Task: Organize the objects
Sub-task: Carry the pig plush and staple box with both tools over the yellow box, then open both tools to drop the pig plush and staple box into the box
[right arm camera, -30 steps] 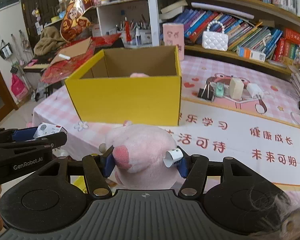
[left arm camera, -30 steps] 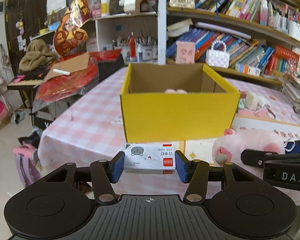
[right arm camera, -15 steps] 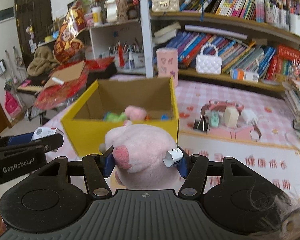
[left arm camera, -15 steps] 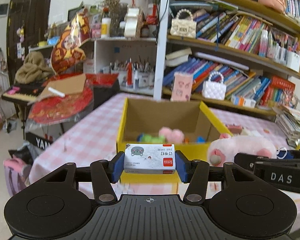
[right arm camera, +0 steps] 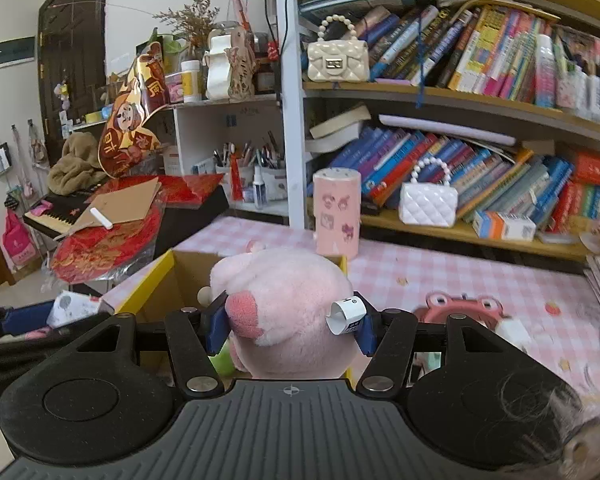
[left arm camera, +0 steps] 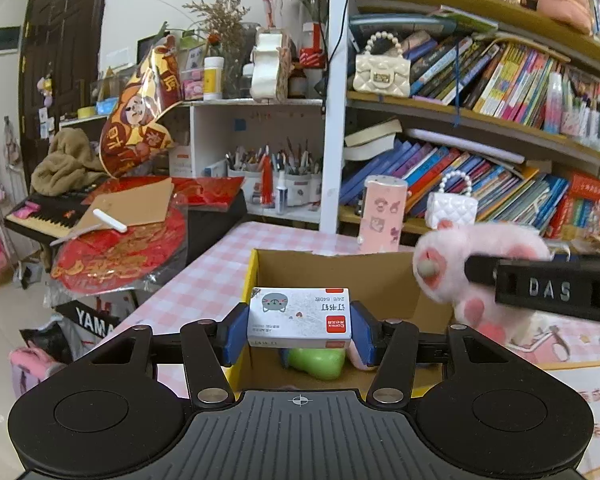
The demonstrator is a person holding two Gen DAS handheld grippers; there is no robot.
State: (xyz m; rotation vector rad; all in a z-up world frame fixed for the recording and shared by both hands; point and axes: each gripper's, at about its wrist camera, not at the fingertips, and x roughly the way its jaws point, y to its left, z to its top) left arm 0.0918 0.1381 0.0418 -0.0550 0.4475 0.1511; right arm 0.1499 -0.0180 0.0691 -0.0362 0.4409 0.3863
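Note:
My left gripper (left arm camera: 299,330) is shut on a small white staple box (left arm camera: 299,318) with a grey cat face and a red label. It hovers over the near left part of the open yellow cardboard box (left arm camera: 247,280). A green toy (left arm camera: 318,362) lies on the box floor below. My right gripper (right arm camera: 286,330) is shut on a pink plush toy (right arm camera: 284,304) with a white paper tag, above the same yellow box (right arm camera: 148,284). In the left wrist view the plush (left arm camera: 476,256) hangs at the right over the box's rim. The staple box (right arm camera: 74,308) shows at the left in the right wrist view.
The yellow box stands on a pink checked tablecloth (left arm camera: 204,276). A pink cylinder (right arm camera: 336,212) stands behind it, and a pink frog item (right arm camera: 460,304) lies at the right. Bookshelves (right arm camera: 480,120) fill the back; a keyboard with red papers (left arm camera: 112,240) sits at the left.
Both grippers have risen and moved forward with their loads, from in front of the yellow box to above its opening. The box's inside with the green toy has come into view.

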